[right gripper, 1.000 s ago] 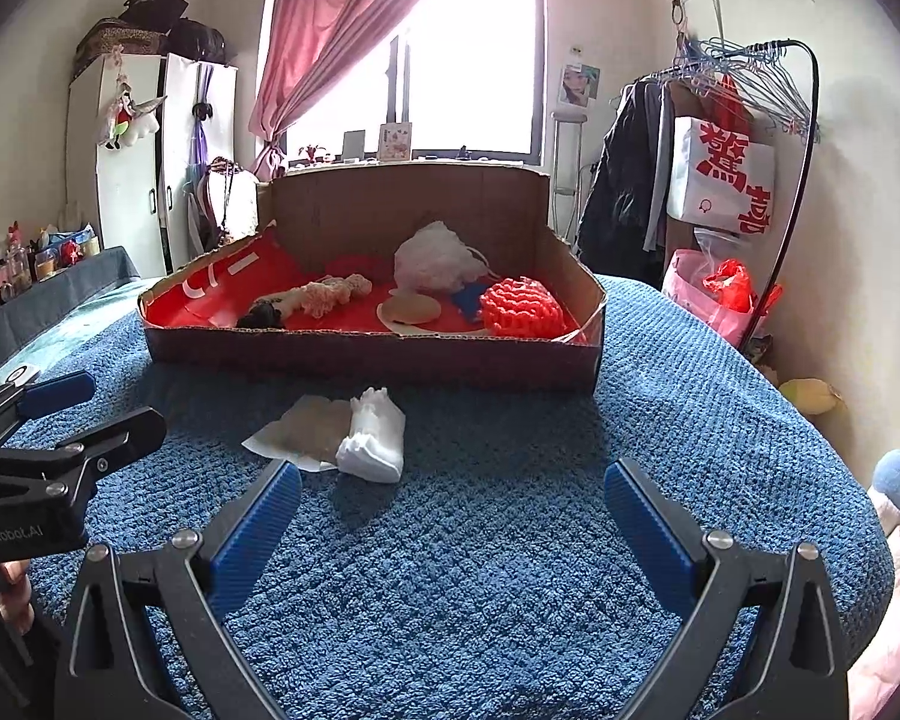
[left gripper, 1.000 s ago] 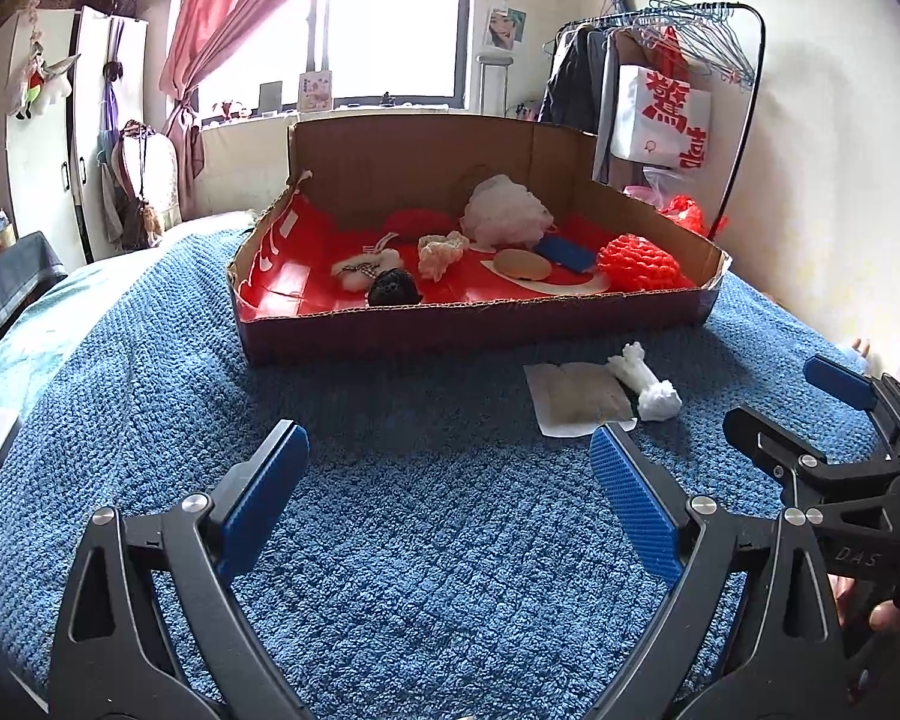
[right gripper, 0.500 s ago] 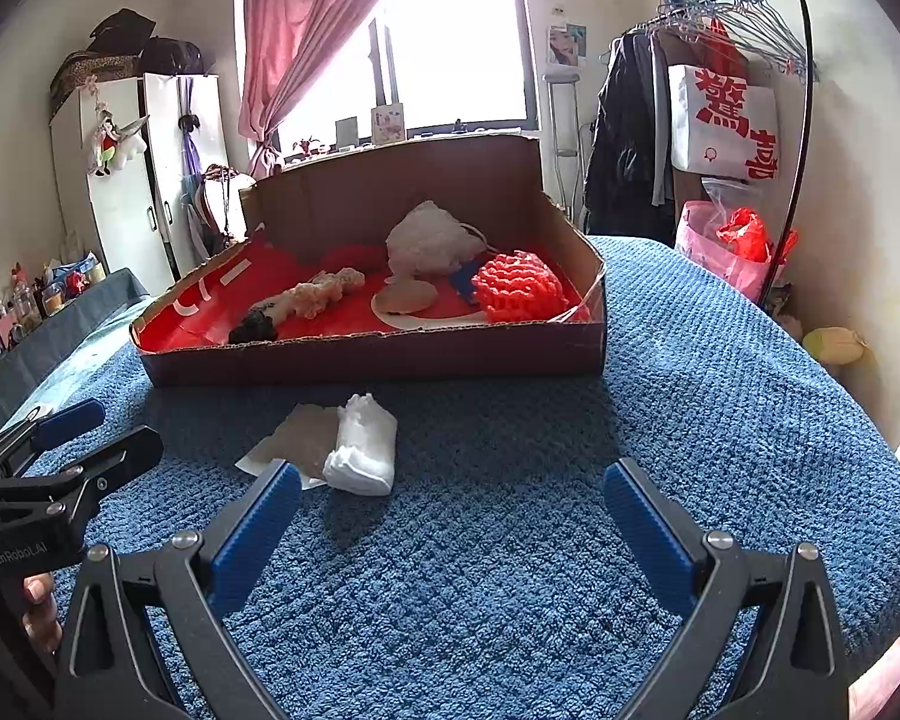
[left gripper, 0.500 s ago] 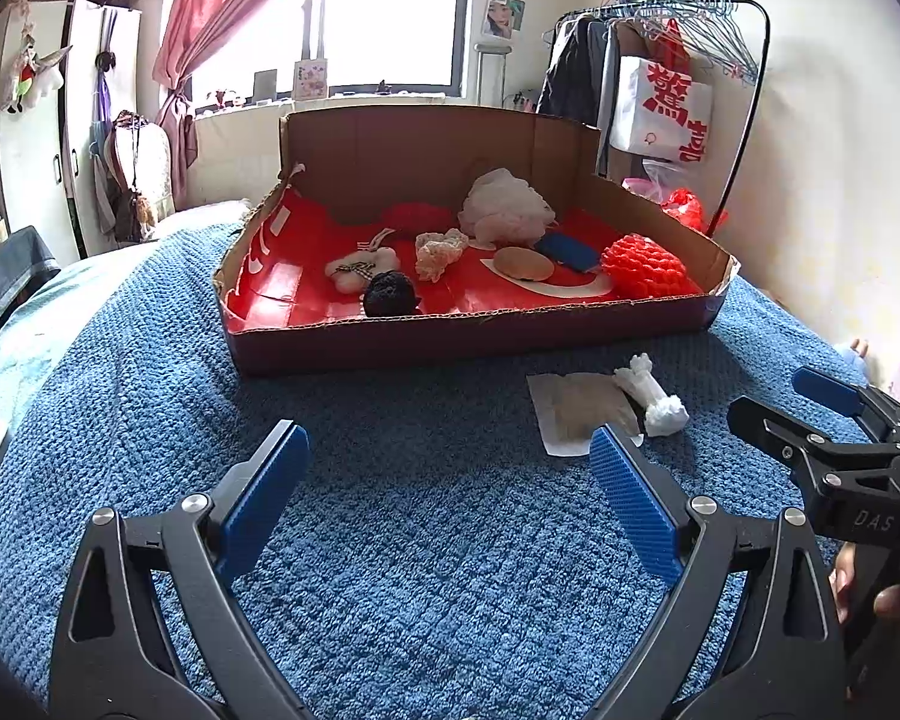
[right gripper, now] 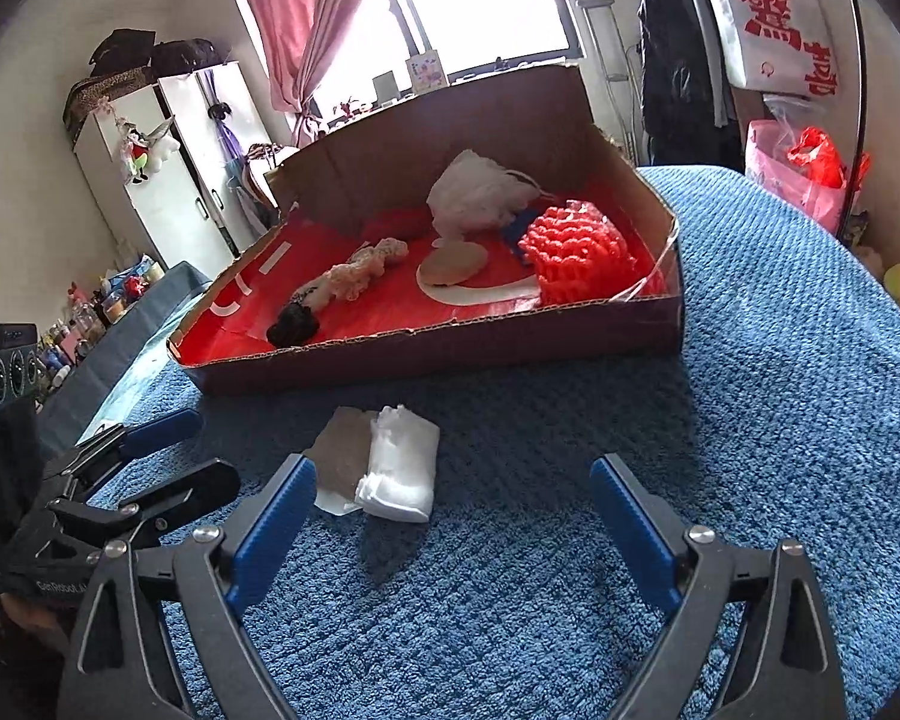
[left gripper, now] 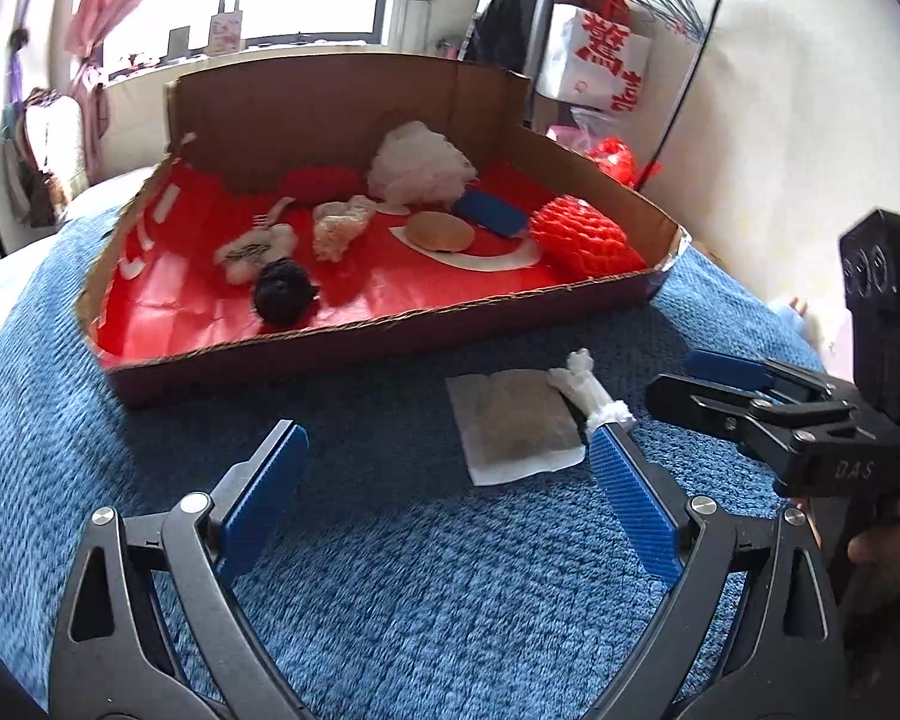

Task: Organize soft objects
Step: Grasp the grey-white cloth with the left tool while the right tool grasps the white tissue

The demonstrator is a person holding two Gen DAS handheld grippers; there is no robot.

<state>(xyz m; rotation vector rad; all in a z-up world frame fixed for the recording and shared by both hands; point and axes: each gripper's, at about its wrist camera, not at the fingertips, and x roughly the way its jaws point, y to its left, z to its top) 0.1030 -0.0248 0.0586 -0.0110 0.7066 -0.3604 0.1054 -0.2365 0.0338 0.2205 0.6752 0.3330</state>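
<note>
We see our left gripper (left gripper: 444,480) spread wide and empty. Our right gripper (right gripper: 453,510) is closing, nothing pressed yet; the folded white cloth (right gripper: 399,465) lies ahead on the blue knitted blanket (right gripper: 780,360), near the red-lined cardboard box (right gripper: 426,354).

A folded white cloth (right gripper: 399,463) was seen lying on the blue blanket (right gripper: 780,396), touching a grey pad (right gripper: 343,451), between the closing, empty right gripper (right gripper: 450,531) and the cardboard tray (right gripper: 450,354).

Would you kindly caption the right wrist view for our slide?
Right gripper, jaws closing and empty, nears a folded white cloth before the red-lined cardboard box.
</note>
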